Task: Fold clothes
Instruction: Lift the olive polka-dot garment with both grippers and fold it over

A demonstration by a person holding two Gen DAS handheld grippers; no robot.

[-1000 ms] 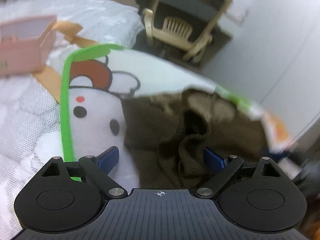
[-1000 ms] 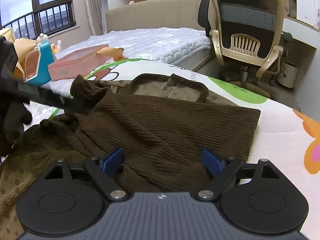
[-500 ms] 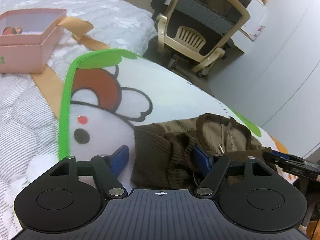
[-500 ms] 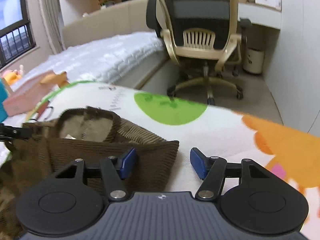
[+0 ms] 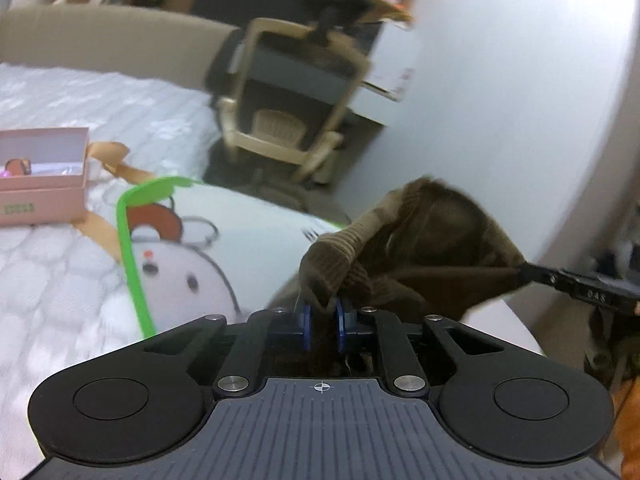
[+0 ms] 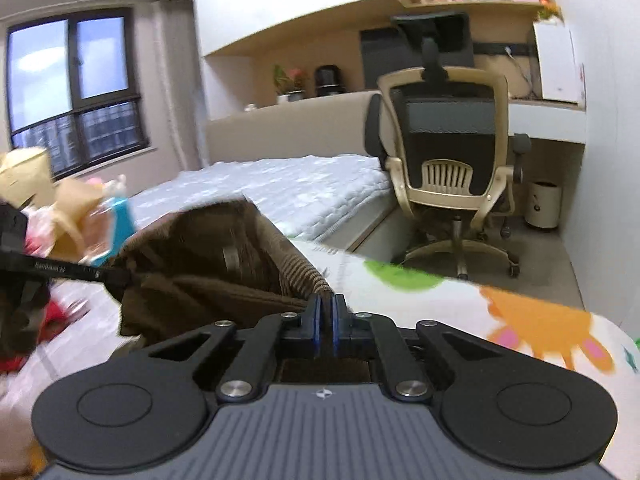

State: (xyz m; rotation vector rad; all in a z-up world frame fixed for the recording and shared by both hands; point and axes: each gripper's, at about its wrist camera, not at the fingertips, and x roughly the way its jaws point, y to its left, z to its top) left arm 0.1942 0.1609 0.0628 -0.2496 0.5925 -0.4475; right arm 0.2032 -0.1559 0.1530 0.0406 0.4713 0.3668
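Observation:
A brown ribbed sweater [image 5: 424, 248] hangs lifted above the cartoon-print blanket [image 5: 240, 232], stretched between both grippers. My left gripper [image 5: 322, 320] is shut on one bunched ribbed corner of it. In the right wrist view the sweater [image 6: 208, 264] sags open to the left, and my right gripper [image 6: 325, 312] is shut on its ribbed edge. Each view shows the other gripper's black fingers [image 5: 576, 284] [image 6: 60, 270] pinching the far end of the cloth. The sweater's lower part is hidden below both cameras.
A pink open box [image 5: 44, 176] sits on the white quilted bed [image 5: 100, 108] at the left. A beige and black office chair [image 6: 448, 152] stands beyond the bed edge by a desk. Toys and a paper bag [image 6: 36, 184] lie at far left. A white wall [image 5: 520, 80] is on the right.
Both grippers went from open over the flat sweater to shut on its upper corners. The sweater has been lifted off the blanket and hangs between them.

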